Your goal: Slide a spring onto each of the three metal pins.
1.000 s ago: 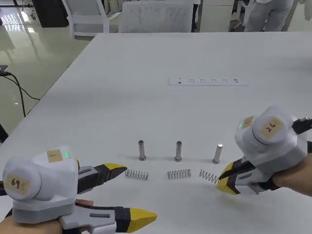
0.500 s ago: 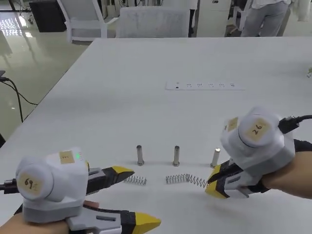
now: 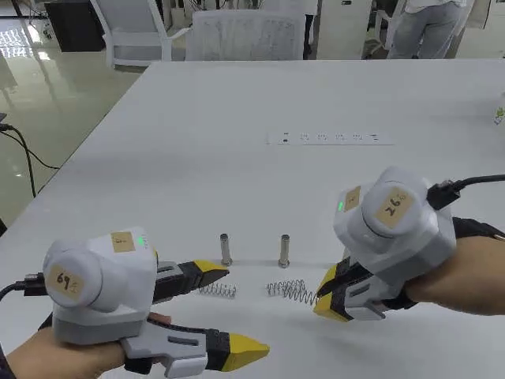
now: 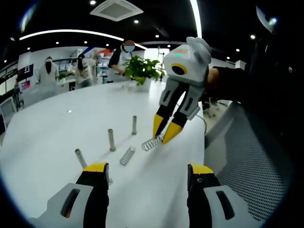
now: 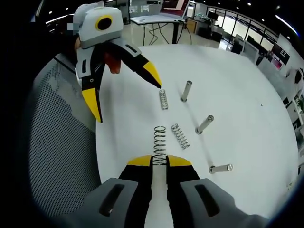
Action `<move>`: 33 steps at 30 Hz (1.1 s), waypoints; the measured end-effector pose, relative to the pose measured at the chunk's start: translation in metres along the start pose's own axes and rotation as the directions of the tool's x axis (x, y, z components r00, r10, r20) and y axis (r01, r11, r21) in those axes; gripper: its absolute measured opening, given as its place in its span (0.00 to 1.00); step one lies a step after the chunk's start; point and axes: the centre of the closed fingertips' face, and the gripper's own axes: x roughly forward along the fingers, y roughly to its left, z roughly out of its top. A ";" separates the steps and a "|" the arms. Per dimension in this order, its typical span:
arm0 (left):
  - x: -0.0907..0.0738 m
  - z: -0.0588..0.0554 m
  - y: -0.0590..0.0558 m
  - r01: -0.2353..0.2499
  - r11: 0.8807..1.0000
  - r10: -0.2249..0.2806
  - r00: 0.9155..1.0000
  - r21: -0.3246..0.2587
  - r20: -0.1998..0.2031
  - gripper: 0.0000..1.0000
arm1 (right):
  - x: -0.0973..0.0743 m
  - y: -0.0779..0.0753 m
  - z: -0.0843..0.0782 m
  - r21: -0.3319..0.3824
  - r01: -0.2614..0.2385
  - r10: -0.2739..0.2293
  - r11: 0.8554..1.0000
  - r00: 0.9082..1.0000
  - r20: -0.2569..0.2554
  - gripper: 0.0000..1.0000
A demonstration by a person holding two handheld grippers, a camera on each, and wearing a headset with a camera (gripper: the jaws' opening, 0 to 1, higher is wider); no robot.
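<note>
Two metal pins (image 3: pixel 226 248) (image 3: pixel 284 249) stand upright in the head view; all three stand in a row in the left gripper view (image 4: pixel 80 158) (image 4: pixel 111 139) (image 4: pixel 134 125). My right gripper (image 3: pixel 327 296) is shut on one end of a spring (image 3: pixel 305 294), low over the table; that spring (image 5: pixel 159 141) runs straight out from its jaws (image 5: pixel 160 161). The middle spring (image 3: pixel 278 287) lies just left of it. The left spring (image 3: pixel 217 290) lies beside the upper fingertip of my open left gripper (image 3: pixel 229 309). In the head view the right gripper's body hides the rightmost pin.
A white power strip (image 3: pixel 327 138) lies farther back on the white table (image 3: pixel 197 158). White chairs (image 3: pixel 134 31) stand at the far end, and a person (image 3: pixel 430 24) stands beyond. The near table edge runs just under both grippers.
The right gripper has closed on the rightmost spring and carried it left, up against the middle spring. It now covers the right pin. The left gripper has stayed open by the left spring.
</note>
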 end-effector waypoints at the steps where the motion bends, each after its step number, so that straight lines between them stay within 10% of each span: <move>1: 0.000 0.000 -0.001 0.003 1.000 -0.003 1.000 0.004 -0.001 0.62 | 0.000 0.001 0.001 -0.004 -0.003 0.003 1.000 1.000 -0.001 0.07; 33: 0.008 0.001 -0.028 0.116 0.991 -0.116 0.993 0.069 -0.004 0.34 | 0.003 0.037 0.015 -0.104 -0.139 0.141 0.985 0.990 0.010 0.07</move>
